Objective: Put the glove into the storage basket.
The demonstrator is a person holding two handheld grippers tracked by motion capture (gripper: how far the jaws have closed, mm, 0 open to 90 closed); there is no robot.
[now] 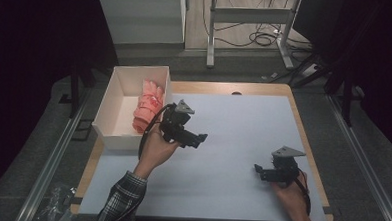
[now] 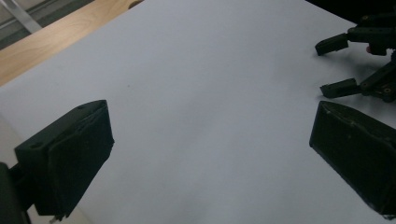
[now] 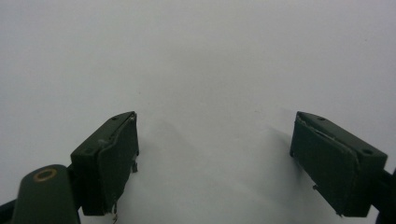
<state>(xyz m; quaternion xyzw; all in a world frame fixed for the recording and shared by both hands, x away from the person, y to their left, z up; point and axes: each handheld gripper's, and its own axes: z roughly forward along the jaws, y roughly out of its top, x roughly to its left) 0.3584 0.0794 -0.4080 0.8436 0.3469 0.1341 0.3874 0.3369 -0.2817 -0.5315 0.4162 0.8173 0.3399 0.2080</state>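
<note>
Both tongs, left (image 1: 201,138) and right (image 1: 258,169), gape empty; the left cable could snag the white box (image 1: 115,94) holding pink cloth (image 1: 148,106)

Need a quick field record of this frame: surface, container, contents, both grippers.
surface: white mat on a wooden table
container: open white box at the table's far-left corner
contents: pink crumpled item, apparently cloth, against the box's right wall
left gripper: held above the mat beside the box, jaws wide apart, nothing between them
right gripper: low over the mat near the person's right edge, jaws apart, empty
mat between grippers: bare
</note>
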